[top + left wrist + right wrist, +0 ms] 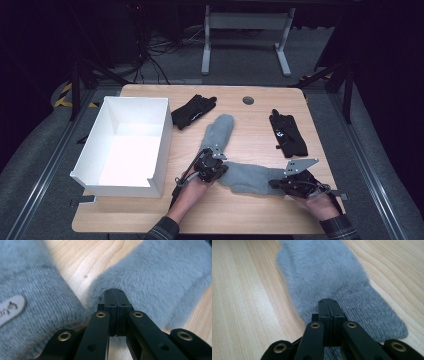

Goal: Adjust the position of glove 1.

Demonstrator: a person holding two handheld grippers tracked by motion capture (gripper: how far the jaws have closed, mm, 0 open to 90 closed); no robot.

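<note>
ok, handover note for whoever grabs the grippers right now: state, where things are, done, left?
Left gripper: fingers closed, tips at the fuzzy edge of a grey mitten; whether it pinches fabric is not clear.
Right gripper: fingers closed over the knit cuff of the same grey mitten; grip also unclear.
A second grey mitten lies diagonally behind it.
Two black gloves lie loose on the table.
White box at left, nothing seen inside.
Done: nothing boxed.
Left, probably: put mittens and gloves in the box.
</note>
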